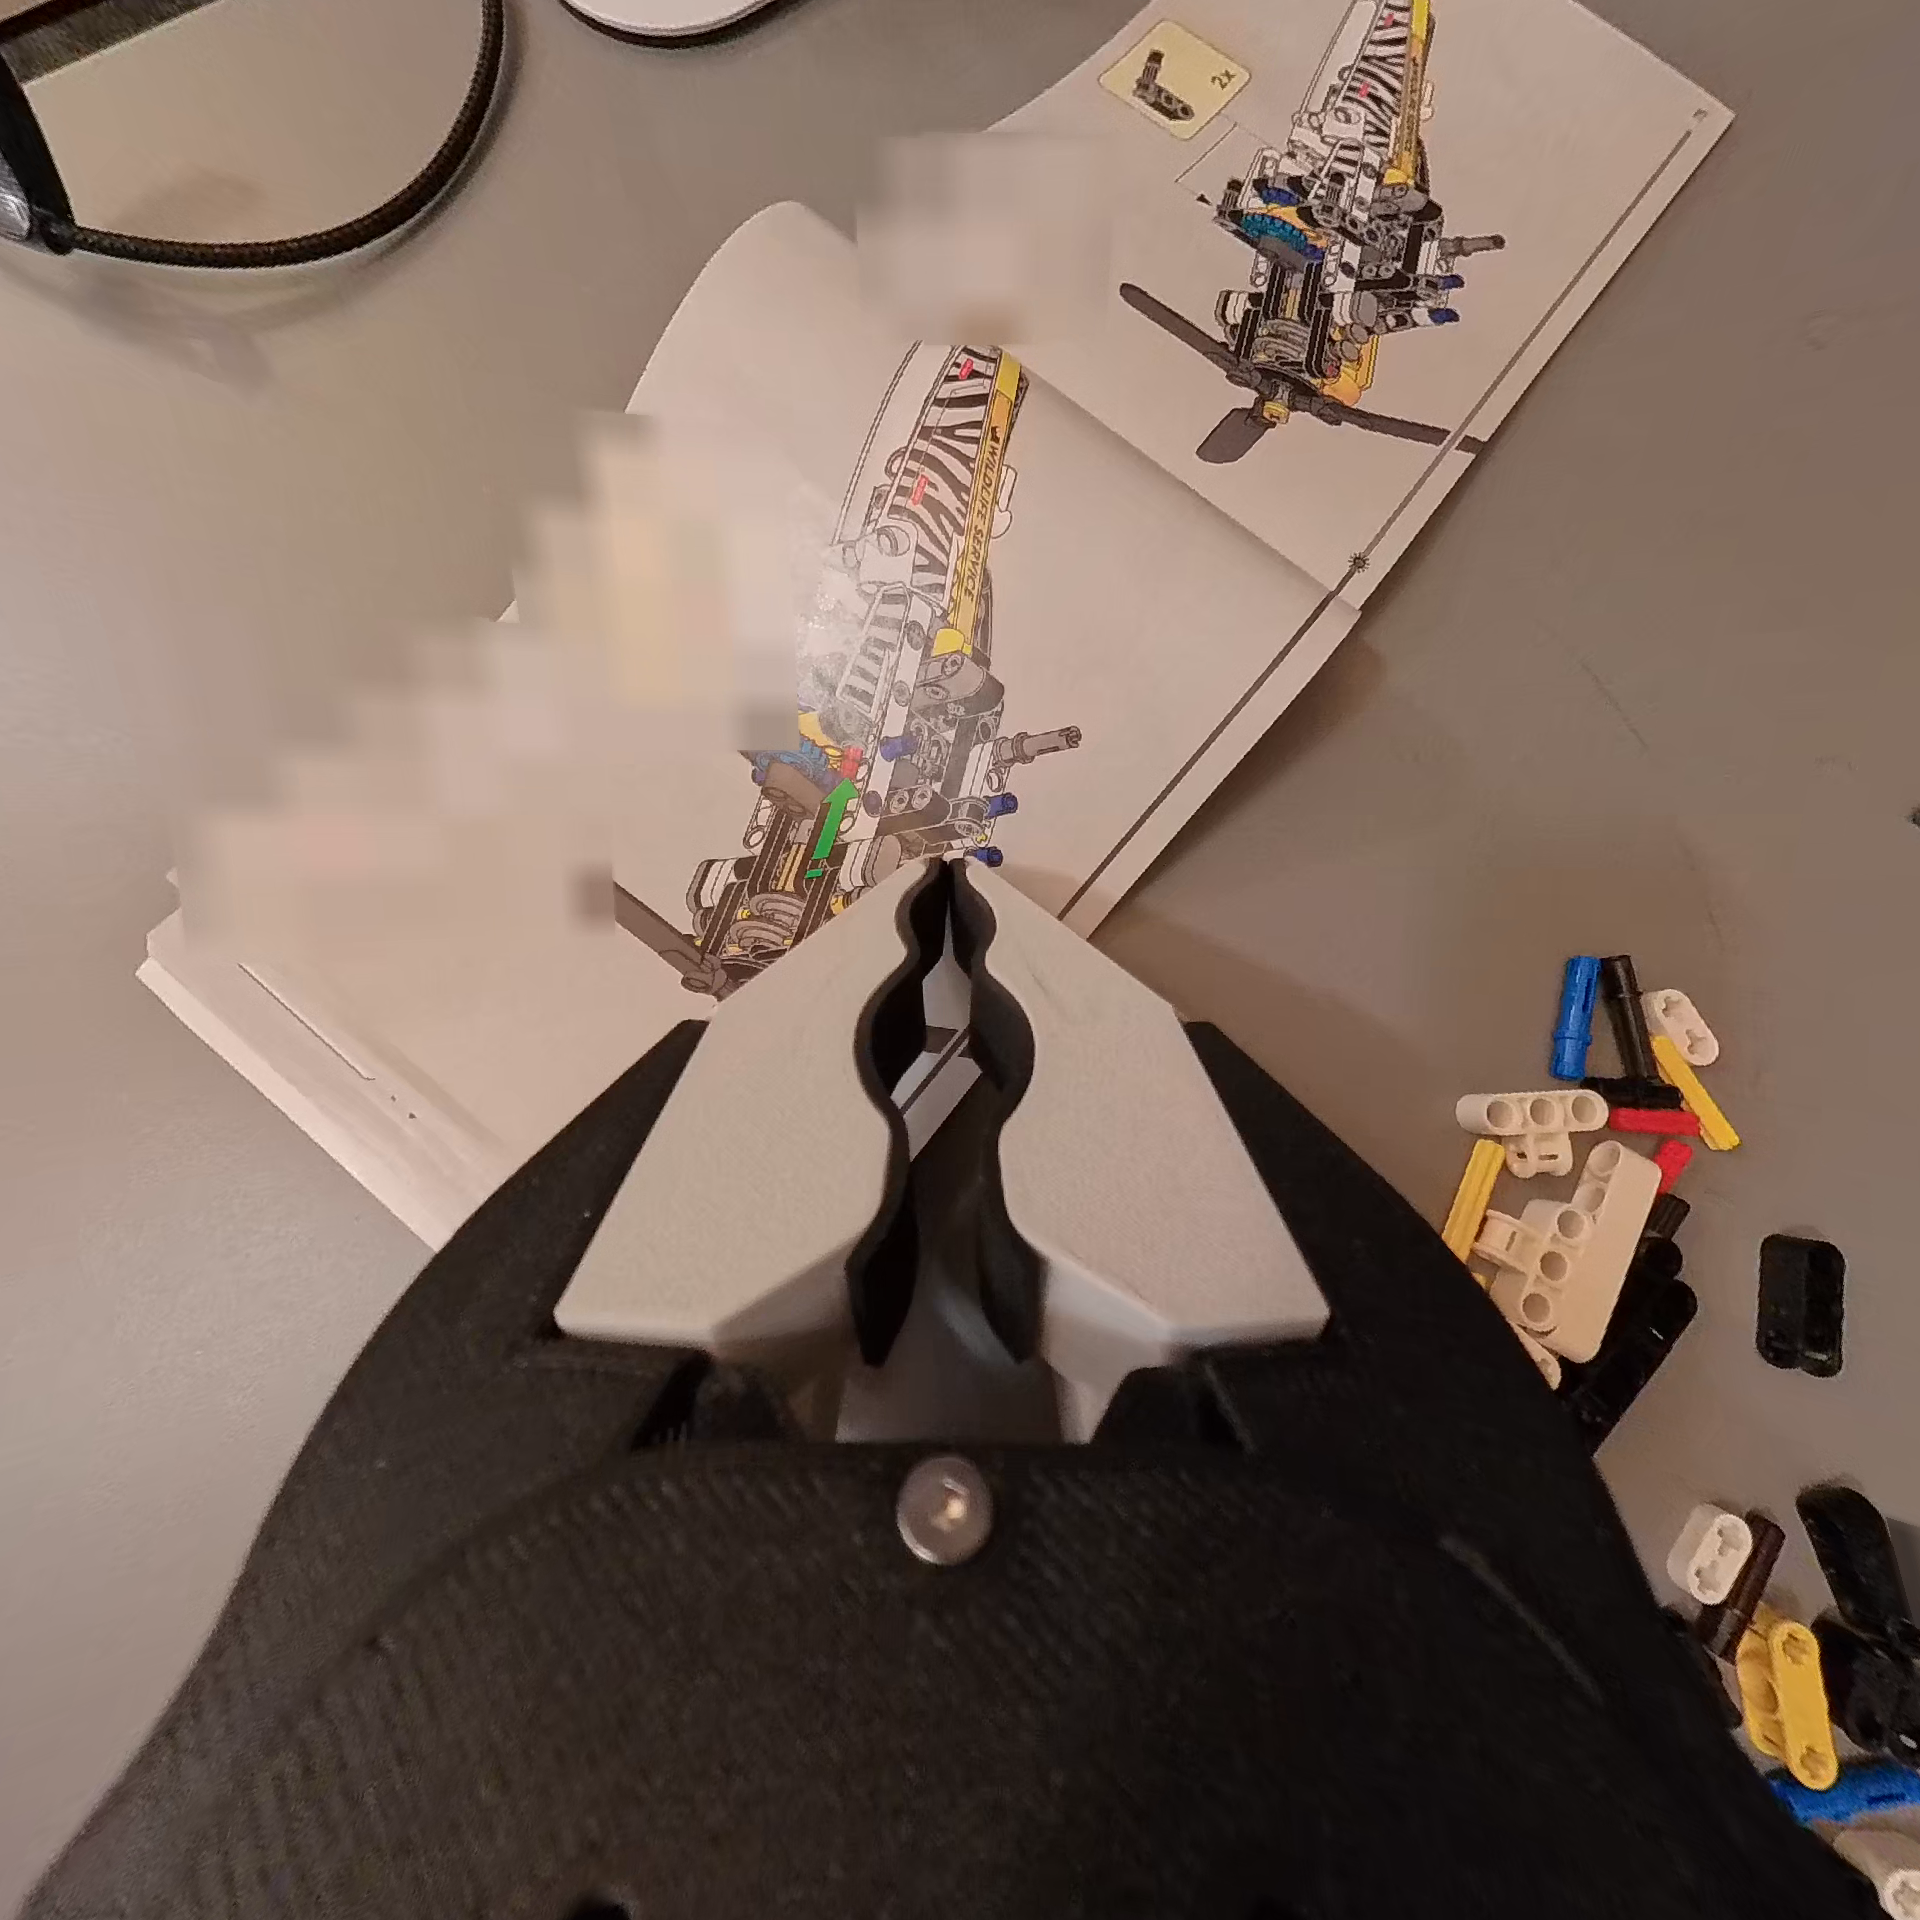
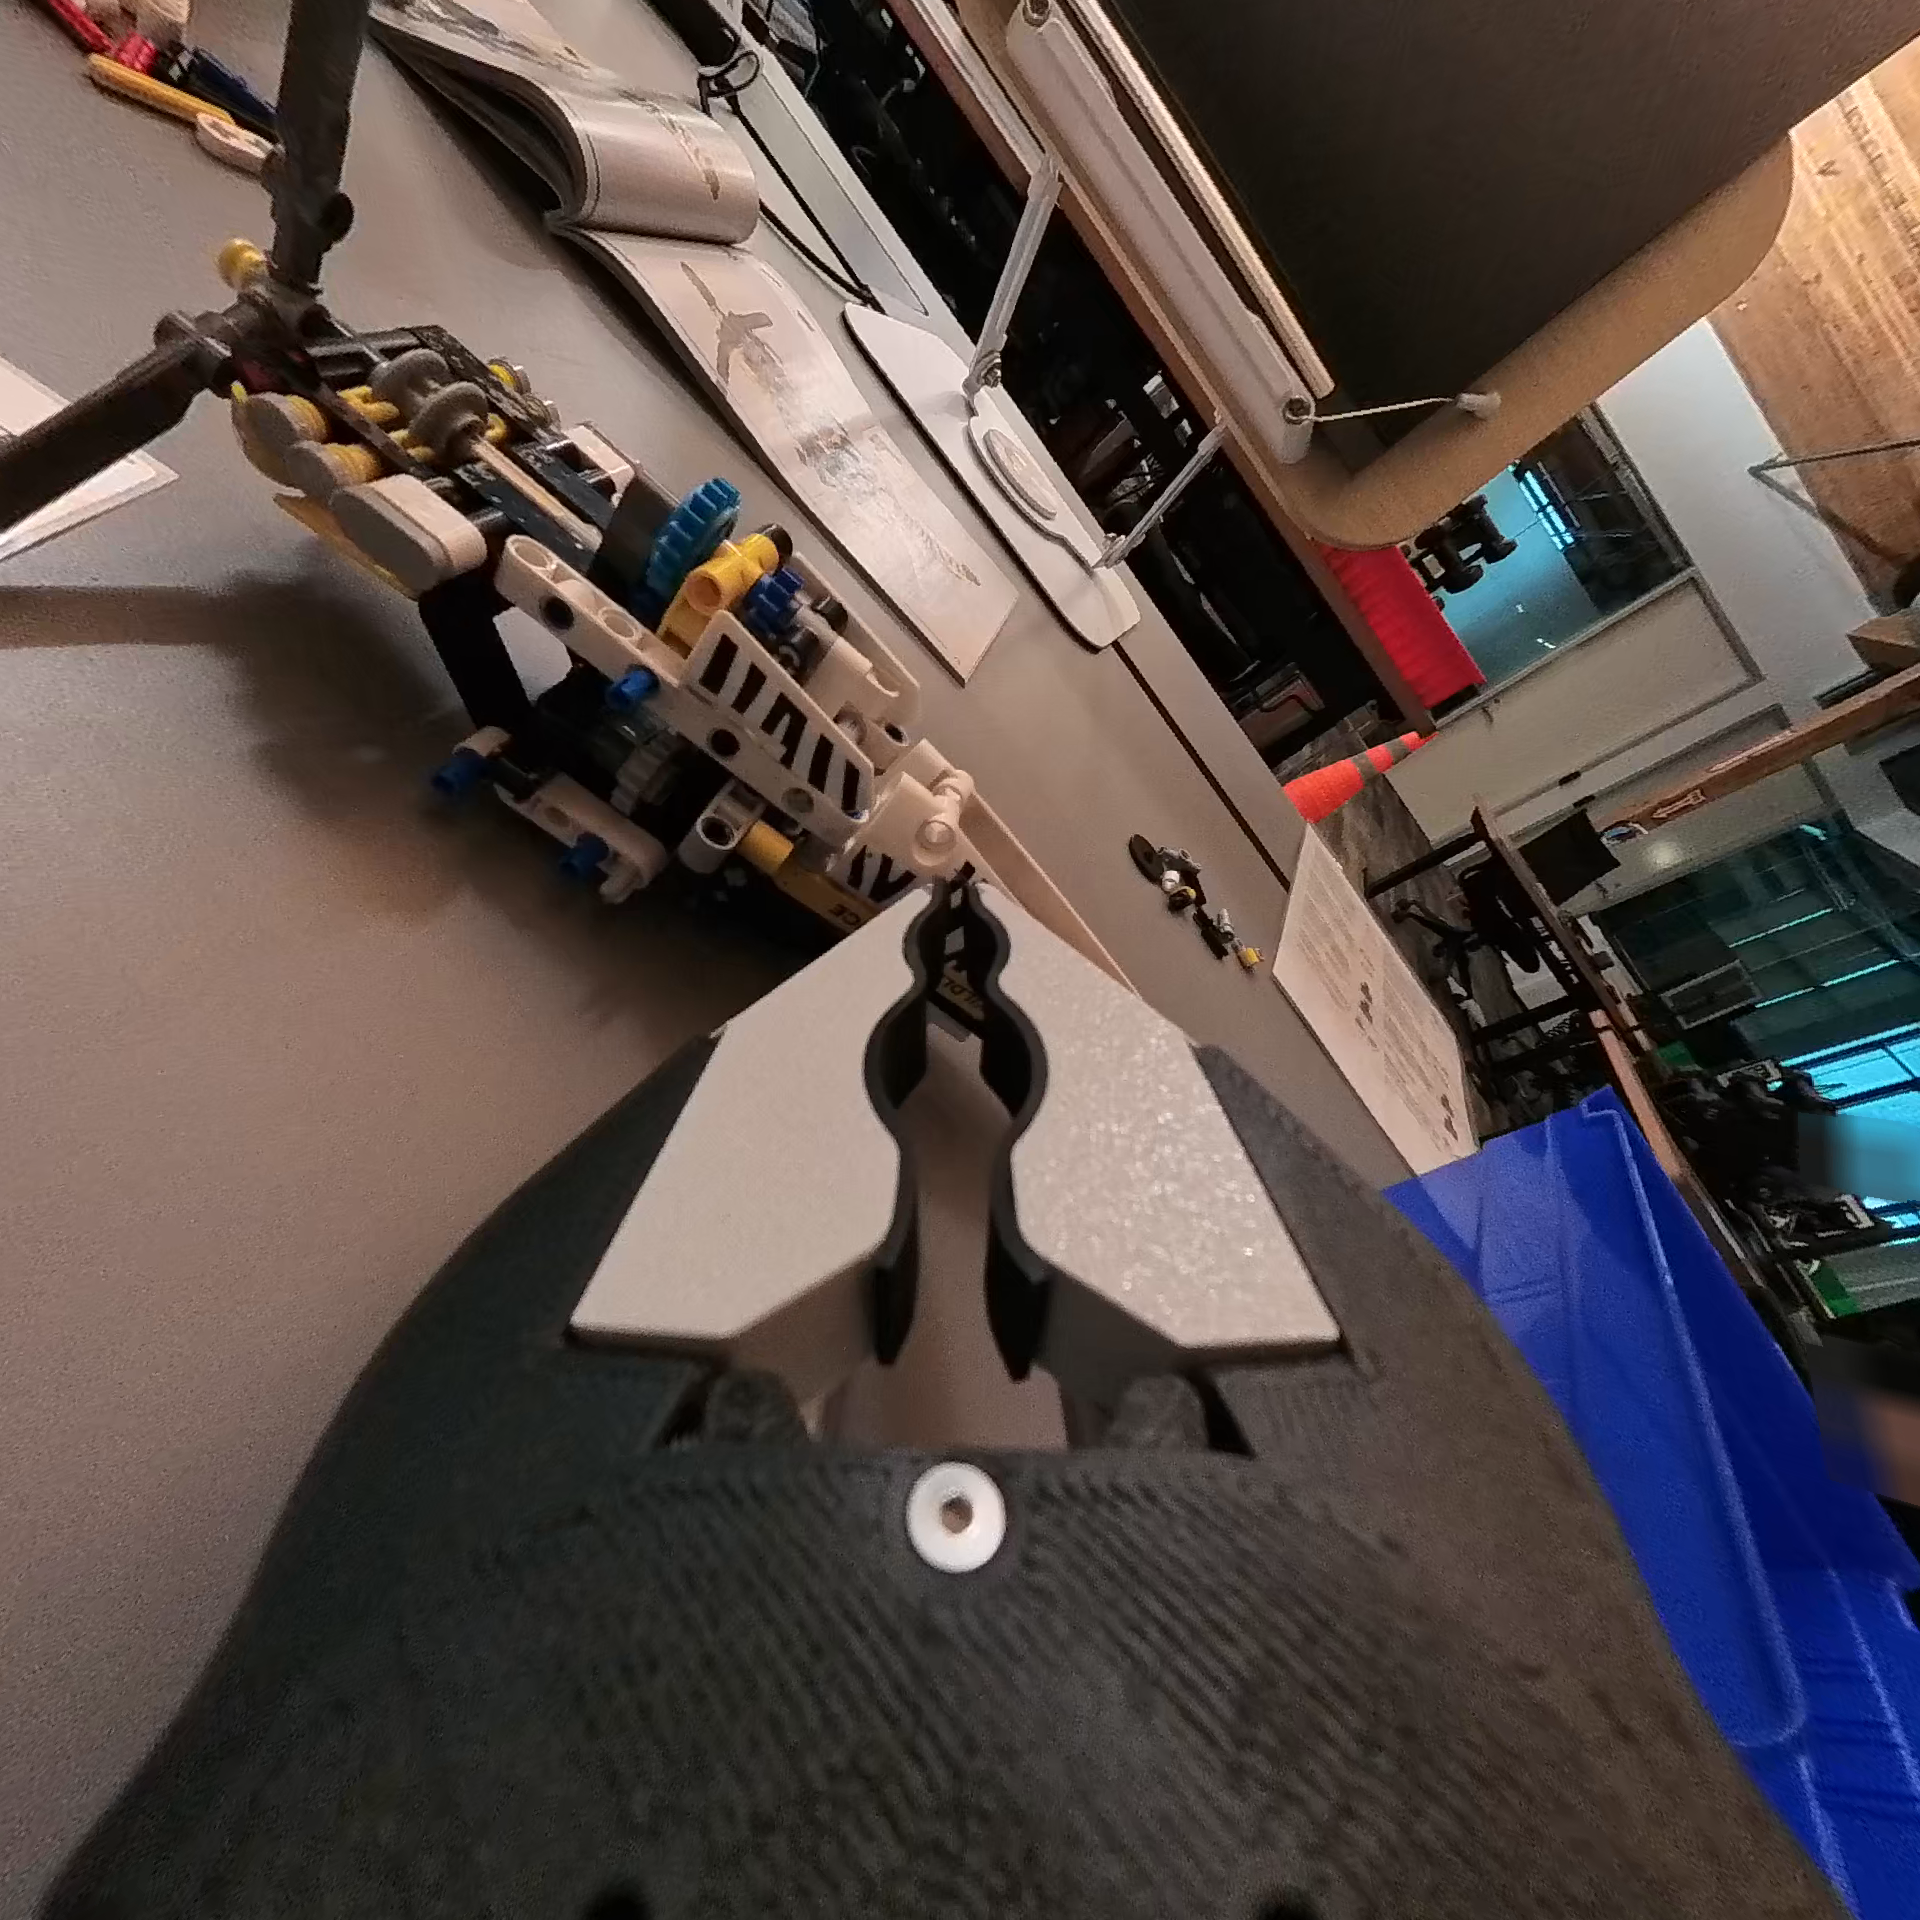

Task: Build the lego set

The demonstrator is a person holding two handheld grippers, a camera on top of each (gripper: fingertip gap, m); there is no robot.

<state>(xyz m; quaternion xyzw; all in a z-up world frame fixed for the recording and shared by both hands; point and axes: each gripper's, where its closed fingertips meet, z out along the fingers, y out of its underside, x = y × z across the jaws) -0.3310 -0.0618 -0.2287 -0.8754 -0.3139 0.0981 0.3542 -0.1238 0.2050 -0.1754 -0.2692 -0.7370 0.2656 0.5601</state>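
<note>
The part-built lego plane (image 2: 665,644), white with zebra stripes, yellow and black parts, a blue gear and a black propeller (image 2: 301,156), rests on the grey table (image 2: 260,935). My right gripper (image 2: 951,888) is shut on the plane's tail end; a striped and yellow piece shows between the fingers. My left gripper (image 1: 948,868) is shut, its tips over the lower edge of the open instruction booklet (image 1: 1091,540), with no piece seen in it. Loose lego pieces (image 1: 1590,1143) lie to the right of the left gripper.
A second heap of pieces (image 1: 1808,1631) lies at lower right, and a black cord (image 1: 312,239) at upper left. In the right wrist view, the booklet (image 2: 665,177), a white pad (image 2: 987,447), a few small pieces (image 2: 1195,894), a paper sheet (image 2: 1371,997) and a blue bin (image 2: 1662,1455) show. Some 35 cm of space lies between my two pairs of fingers. The black propeller (image 2: 301,156) lies some 15 cm from my right tips, 25 cm from my left tips.
</note>
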